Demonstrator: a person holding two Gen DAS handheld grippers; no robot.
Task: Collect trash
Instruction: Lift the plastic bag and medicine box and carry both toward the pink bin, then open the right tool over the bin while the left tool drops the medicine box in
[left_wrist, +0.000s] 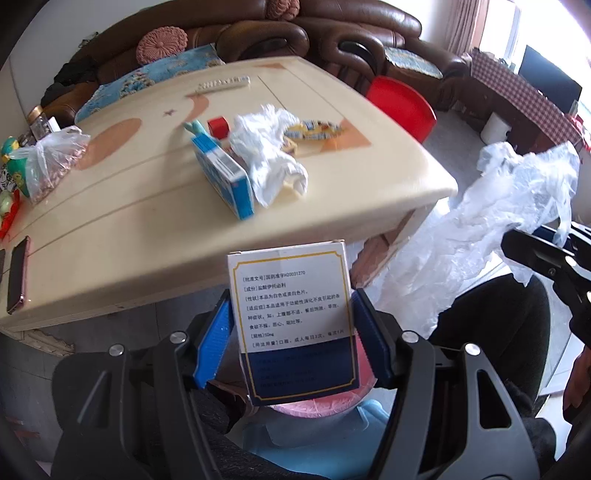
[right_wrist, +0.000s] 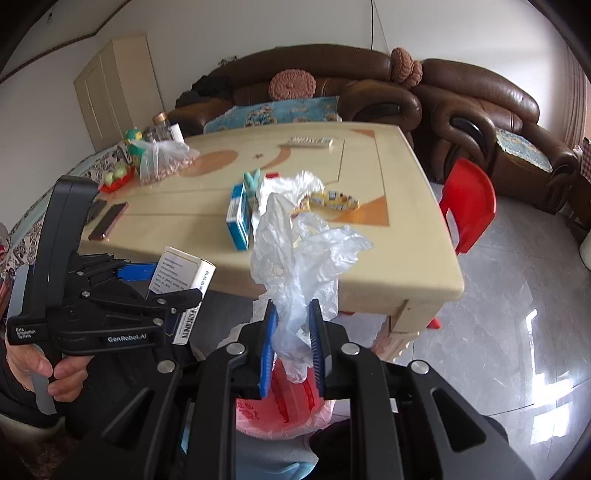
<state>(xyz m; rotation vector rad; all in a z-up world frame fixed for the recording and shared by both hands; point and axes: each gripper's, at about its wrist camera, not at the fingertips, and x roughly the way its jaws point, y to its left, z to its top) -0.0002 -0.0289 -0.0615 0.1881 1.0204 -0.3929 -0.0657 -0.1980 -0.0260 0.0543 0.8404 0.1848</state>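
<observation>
My left gripper (left_wrist: 291, 304) is shut on a white and blue medicine box (left_wrist: 291, 295), held upright off the table's near edge. In the right wrist view that left gripper (right_wrist: 177, 291) and the medicine box (right_wrist: 183, 271) are at the left. My right gripper (right_wrist: 293, 314) is shut on a crumpled clear plastic bag (right_wrist: 299, 251). Both hang above a bin lined with a pink-red bag (right_wrist: 284, 410). On the cream table (left_wrist: 129, 221) lie a blue box (left_wrist: 225, 173), crumpled white plastic (left_wrist: 266, 151), a snack wrapper (left_wrist: 314, 129) and a small red box (left_wrist: 218, 125).
A phone (left_wrist: 16, 273) lies at the table's left edge, with a bag of nuts (left_wrist: 51, 162) behind it and a remote (left_wrist: 221, 85) at the far side. A red chair (right_wrist: 469, 203) stands right of the table. Brown sofas (right_wrist: 480, 107) line the back.
</observation>
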